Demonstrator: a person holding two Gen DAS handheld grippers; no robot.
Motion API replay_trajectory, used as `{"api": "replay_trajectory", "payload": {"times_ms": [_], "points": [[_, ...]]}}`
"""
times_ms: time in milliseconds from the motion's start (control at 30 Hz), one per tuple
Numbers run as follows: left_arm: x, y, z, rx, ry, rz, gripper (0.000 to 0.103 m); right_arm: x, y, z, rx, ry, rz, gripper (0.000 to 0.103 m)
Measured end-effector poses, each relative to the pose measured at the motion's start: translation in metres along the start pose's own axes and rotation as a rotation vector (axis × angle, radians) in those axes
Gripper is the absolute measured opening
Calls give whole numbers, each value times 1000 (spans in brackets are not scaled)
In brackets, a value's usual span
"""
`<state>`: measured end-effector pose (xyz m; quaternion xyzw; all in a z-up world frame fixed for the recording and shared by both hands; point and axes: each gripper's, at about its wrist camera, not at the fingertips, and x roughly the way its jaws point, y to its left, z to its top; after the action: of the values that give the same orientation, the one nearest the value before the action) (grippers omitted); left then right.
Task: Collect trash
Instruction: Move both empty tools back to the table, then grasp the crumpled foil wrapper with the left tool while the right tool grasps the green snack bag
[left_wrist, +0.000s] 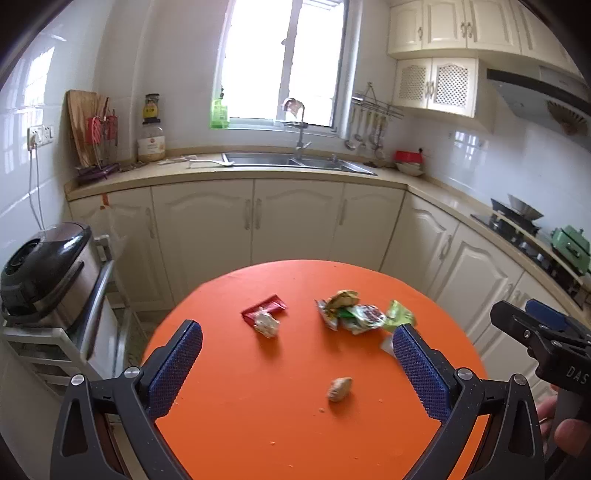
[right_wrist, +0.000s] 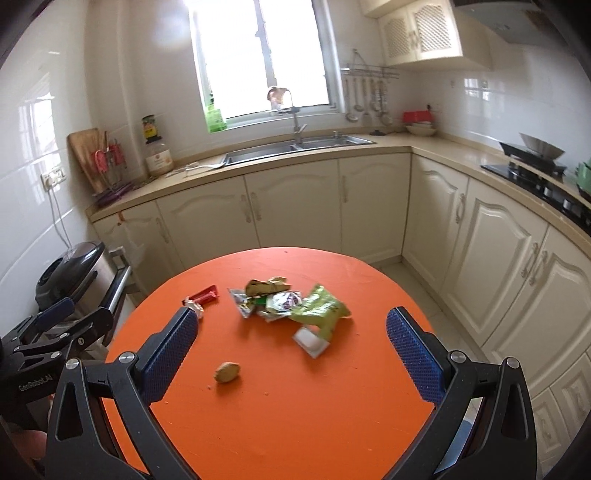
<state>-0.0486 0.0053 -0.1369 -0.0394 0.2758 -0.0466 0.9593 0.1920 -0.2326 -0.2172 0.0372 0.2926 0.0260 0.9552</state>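
Wrappers (right_wrist: 291, 304) lie crumpled mid-table (right_wrist: 295, 424), a red one (left_wrist: 264, 308) apart to the left, a small brown lump (right_wrist: 227, 372) nearer; both left gripper (left_wrist: 297, 363) and right gripper (right_wrist: 290, 349) hover, jaws wide apart, holding nothing; wrappers look light, soft, slippery, best pinched at a raised fold.

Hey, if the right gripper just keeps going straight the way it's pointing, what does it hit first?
Probably the small white packet at the near edge of the wrapper pile, roughly centred between the open fingers of the right gripper. The brown lump sits left of that line. Depth is uncertain.
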Motion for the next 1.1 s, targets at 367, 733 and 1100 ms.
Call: {"api": "replay_trajectory", "payload": {"times_ms": [367, 733, 1100], "points": [[93, 13, 21, 25, 50, 55, 102, 53, 3, 4, -46, 64, -25, 103], [271, 8, 42, 55, 256, 115, 101, 181, -45, -19, -29, 278, -69, 103], [404, 13, 71, 20, 362, 100, 64, 240, -59, -35, -63, 365, -4, 85]]}}
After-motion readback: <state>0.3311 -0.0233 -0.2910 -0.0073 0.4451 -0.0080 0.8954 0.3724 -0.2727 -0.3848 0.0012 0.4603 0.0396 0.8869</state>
